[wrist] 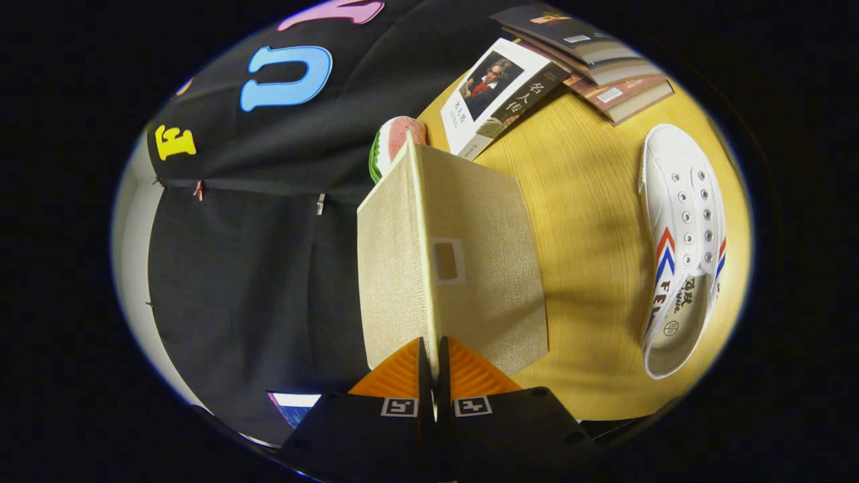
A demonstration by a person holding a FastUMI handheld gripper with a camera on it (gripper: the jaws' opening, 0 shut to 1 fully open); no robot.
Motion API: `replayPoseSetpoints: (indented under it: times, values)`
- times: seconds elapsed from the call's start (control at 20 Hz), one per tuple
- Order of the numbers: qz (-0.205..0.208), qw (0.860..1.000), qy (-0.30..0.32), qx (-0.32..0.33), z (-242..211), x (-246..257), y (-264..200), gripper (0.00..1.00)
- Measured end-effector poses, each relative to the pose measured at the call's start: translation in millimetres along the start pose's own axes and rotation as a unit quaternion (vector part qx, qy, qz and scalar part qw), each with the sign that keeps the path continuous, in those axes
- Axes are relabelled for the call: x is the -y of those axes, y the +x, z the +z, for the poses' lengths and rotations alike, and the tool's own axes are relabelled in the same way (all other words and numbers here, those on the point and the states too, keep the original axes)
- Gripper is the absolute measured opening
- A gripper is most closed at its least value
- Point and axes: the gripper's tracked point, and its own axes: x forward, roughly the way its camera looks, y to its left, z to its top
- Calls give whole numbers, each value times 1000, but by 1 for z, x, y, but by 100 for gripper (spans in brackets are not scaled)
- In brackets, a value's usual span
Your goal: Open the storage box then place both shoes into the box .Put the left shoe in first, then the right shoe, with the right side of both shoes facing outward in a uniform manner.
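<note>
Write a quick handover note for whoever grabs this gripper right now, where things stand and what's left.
Gripper: shut on the edge of the beige fabric lid, holding it edge-on ahead of the fingers.
White shoe: lying on the wooden table beyond the lid, near the books; not yet boxed.
Done: lid gripped and raised.
Left: finish opening the box, then put in the left shoe, then the right, right sides outward.

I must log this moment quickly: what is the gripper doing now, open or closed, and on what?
Gripper: closed, both fingers pinching the edge of the beige fabric lid, holding it up on edge.
</note>
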Motion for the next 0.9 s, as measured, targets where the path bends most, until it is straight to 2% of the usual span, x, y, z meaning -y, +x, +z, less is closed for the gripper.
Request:
replayPoseSetpoints:
  times: [0.1, 0.3, 0.6, 0.9]
  values:
    - [-26, 999, -35, 7, 4, -6, -4, 5]
    - [-23, 998, -40, 35, 14, -40, -12, 5]
    - [-13, 996, -80, 44, 10, -97, -17, 5]
    - [42, 991, -121, 43, -1, -185, 4, 5]
